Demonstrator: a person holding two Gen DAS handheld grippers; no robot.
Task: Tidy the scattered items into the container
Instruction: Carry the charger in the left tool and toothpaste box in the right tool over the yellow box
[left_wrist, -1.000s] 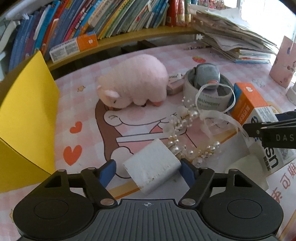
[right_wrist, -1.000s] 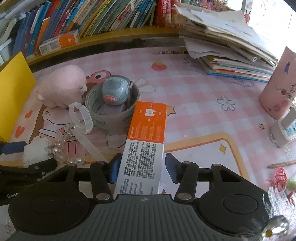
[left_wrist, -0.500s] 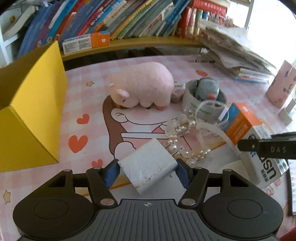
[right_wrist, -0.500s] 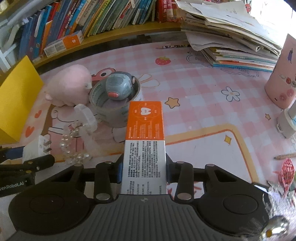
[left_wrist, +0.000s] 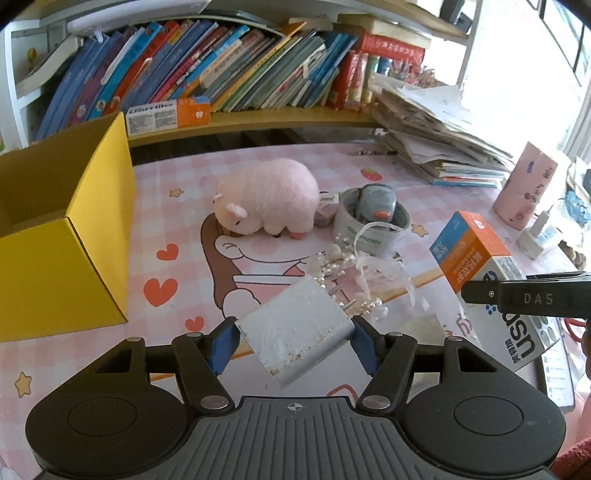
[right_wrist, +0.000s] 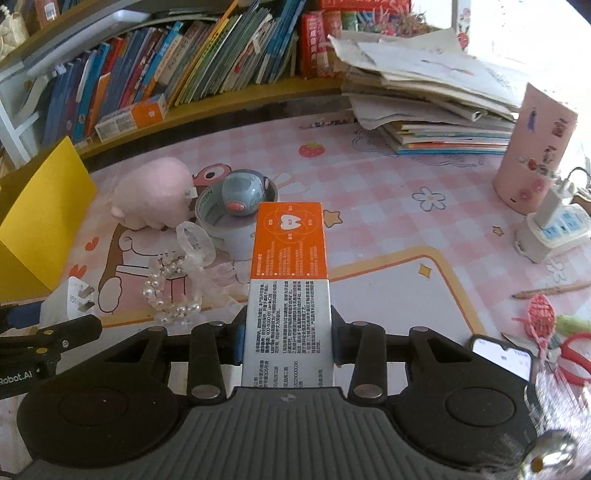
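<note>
My left gripper (left_wrist: 295, 341) is shut on a white charger plug (left_wrist: 299, 330), held above the table with its prongs pointing away. My right gripper (right_wrist: 286, 339) is shut on an orange and white toothpaste box (right_wrist: 288, 280), also lifted; the box shows at the right of the left wrist view (left_wrist: 480, 273). The open yellow box (left_wrist: 62, 236) stands at the left. A pink plush pig (left_wrist: 267, 201), a tape roll (left_wrist: 373, 225) holding a grey round gadget (left_wrist: 376, 203), and a pearl and ribbon band (left_wrist: 354, 273) lie on the pink mat.
A shelf of books (left_wrist: 221, 74) runs along the back. A stack of papers (right_wrist: 424, 96) sits back right, with a pink cup (right_wrist: 532, 147), a power strip (right_wrist: 550, 232), a pencil (right_wrist: 550, 290), a phone (right_wrist: 502, 356) and red scissors (right_wrist: 576, 354) at the right.
Both grippers closed on their items and lifted them: the left took the charger plug, the right took the toothpaste box. Both views pulled up and back from the table.
</note>
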